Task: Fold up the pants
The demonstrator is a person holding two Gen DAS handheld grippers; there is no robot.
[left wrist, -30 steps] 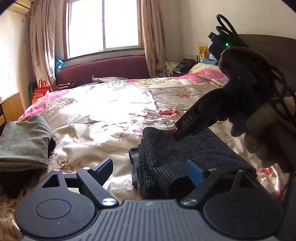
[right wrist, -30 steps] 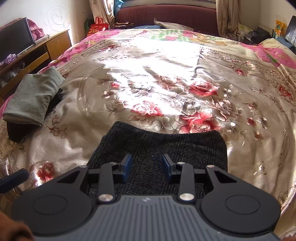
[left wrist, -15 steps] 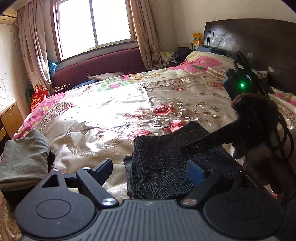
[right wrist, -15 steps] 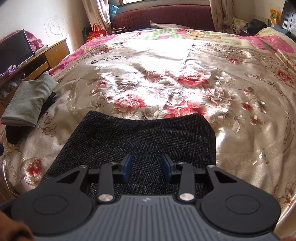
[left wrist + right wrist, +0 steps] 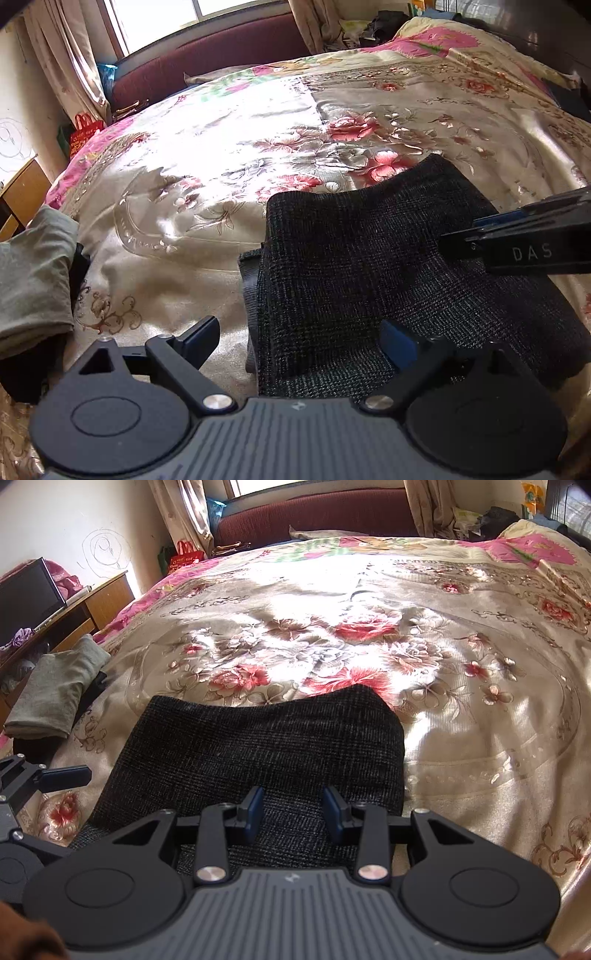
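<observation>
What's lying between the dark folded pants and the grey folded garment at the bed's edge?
Only bare floral bedspread. In the left wrist view nothing sits between the dark pants and the grey garment; the right wrist view agrees.

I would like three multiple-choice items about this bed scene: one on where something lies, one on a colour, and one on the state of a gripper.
1. Where does the folded grey-green garment lie, seen from the right wrist camera?
A. at the left edge of the bed
B. on top of the dark pants
C. on the wooden desk

2. What colour are the folded pants?
A. bright red
B. dark charcoal
C. white

3. How does the left gripper stand?
A. shut on the pants
B. shut on nothing
C. open wide, above the left edge of the pants

Key: 1 A, it rests on the bedspread far left of the pants. 2 B, the weave is dark grey-black. 3 C, its fingers stand far apart and its jaws have just been opening, gripping nothing.
</observation>
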